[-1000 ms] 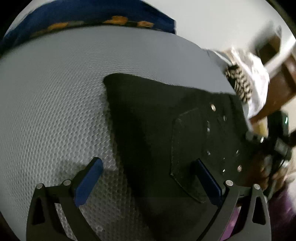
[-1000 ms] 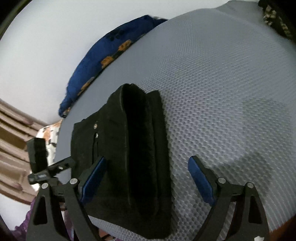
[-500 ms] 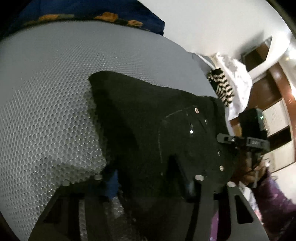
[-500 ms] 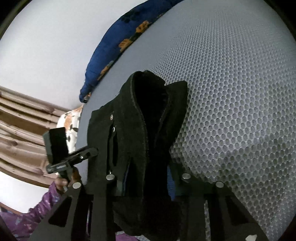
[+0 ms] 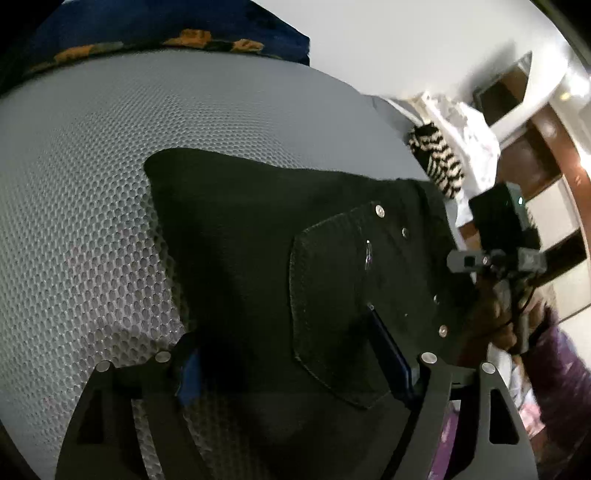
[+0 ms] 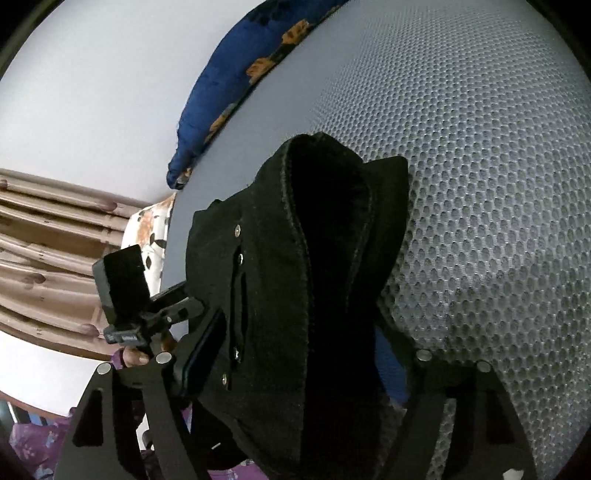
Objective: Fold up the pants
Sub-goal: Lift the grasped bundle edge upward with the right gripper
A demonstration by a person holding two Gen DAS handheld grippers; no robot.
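Note:
Black folded pants (image 5: 240,236) lie on a grey mesh mattress (image 5: 81,177), back pocket (image 5: 332,295) with metal studs facing up. My left gripper (image 5: 290,363) straddles their near edge; its jaws are opening and the blue pads (image 5: 391,354) stand off the cloth. In the right wrist view the pants (image 6: 332,258) stand bunched in a raised fold between my right gripper's (image 6: 295,358) fingers. Its jaws are opening too, with the thick layers still between them. Each view shows the other hand-held gripper beyond the pants' edge: the right one (image 5: 495,240) and the left one (image 6: 122,284).
A blue pillow with orange flowers (image 5: 177,33) lies at the mattress's far end. Striped and white cloths (image 5: 439,170) are heaped past the right edge near wooden furniture (image 5: 535,155). Brown curtains (image 6: 44,236) hang at the left. A purple sleeve (image 5: 561,373) shows.
Both grippers closed in on the pants' edge half a second ago and have since widened. The right side of the pants has bunched up into a raised fold.

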